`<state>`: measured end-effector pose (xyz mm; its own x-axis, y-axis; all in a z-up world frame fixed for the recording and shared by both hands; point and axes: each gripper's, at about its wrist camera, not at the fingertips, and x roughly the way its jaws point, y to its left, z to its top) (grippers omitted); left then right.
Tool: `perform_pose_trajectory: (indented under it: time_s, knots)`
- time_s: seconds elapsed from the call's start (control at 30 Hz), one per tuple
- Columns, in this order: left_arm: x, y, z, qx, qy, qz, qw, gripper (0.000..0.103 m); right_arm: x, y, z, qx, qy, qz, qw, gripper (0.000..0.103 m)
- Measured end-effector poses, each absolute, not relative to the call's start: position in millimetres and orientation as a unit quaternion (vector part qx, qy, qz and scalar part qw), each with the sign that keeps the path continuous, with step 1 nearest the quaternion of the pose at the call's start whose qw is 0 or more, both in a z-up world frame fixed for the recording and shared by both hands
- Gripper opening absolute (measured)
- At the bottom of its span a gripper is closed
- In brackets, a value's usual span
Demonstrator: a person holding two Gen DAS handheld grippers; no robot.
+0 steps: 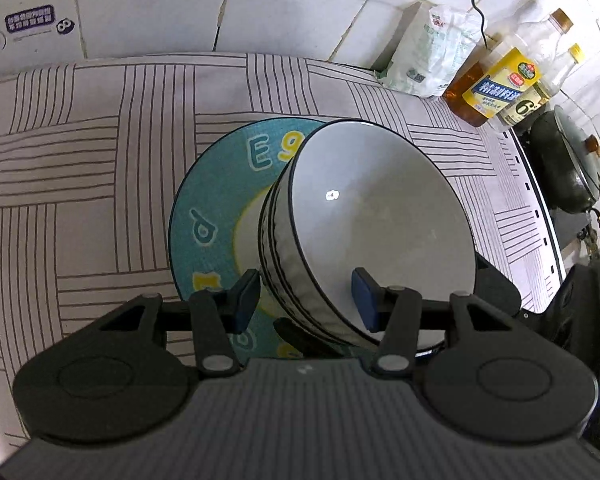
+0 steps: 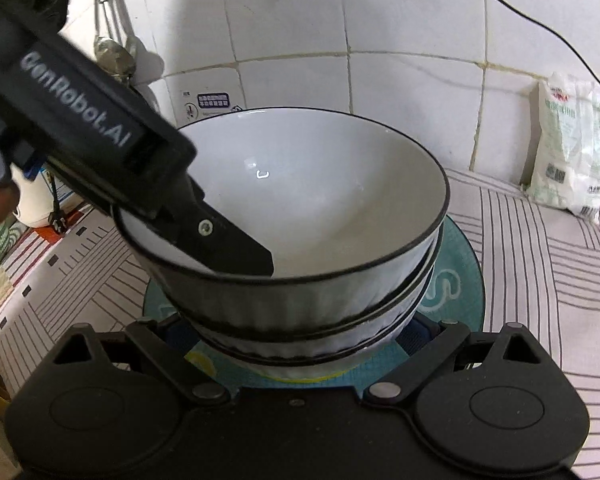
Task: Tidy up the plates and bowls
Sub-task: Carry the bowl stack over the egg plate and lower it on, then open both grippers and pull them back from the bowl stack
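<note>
Teal, with coloured letters round its rim, the plate [image 1: 204, 216] lies flat on the striped cloth of the table [image 1: 80, 184], a little right of the middle of the left wrist view. A white printed box [image 1: 28, 32] stands at the far left against the tiled wall. On the plate sits a stack of white, dark-rimmed bowls, with the top bowl [image 1: 380, 216] nested in the lower bowls [image 1: 276, 264].

The left gripper [image 1: 304, 298] has its fingers [image 1: 244, 300] partly spread and astride the near wall of the top bowl. One blue pad lies against the ribbed outside and the other against the smooth inside, so they pinch that wall. Further right, by the wall, are a white bag [image 1: 432, 52], oil bottles [image 1: 496, 84] and a dark lidded pan [image 1: 568, 164].

In the right wrist view the left gripper's black body comes in from the upper left and one finger dips over the bowl's rim. The right gripper [image 2: 296, 334] reaches low, its fingers [image 2: 416, 332] spread wide to either side of the foot of the stack, just above the plate. The bowls hide most of the pads, so I cannot tell whether they press on anything.
</note>
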<state>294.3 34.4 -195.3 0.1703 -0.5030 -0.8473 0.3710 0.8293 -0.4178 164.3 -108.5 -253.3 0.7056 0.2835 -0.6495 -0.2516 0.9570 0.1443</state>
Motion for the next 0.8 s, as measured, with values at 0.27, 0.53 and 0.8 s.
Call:
perform_pose_trajectory:
  time_s: [0.27, 0.53, 0.8]
  knots:
    - [296.2, 37.2, -199.9, -0.089, 0.588, -0.270, 0.757, 0.049, 160.6, -99.4, -248.2, 0.015, 0.372, 0.114, 0.921, 0.099]
    - [287.0, 27.0, -191.1, -0.072, 0.581, -0.239, 0.775, 0.051, 125.4, -112.5, -231.6, 0.028, 0.362, 0.118, 0.924, 0.099]
    - [265.1, 20.2, -159.8, -0.057, 0.551, -0.200, 0.808, 0.057, 97.8, -134.4, -203.4, 0.035, 0.342, 0.132, 0.930, 0.099]
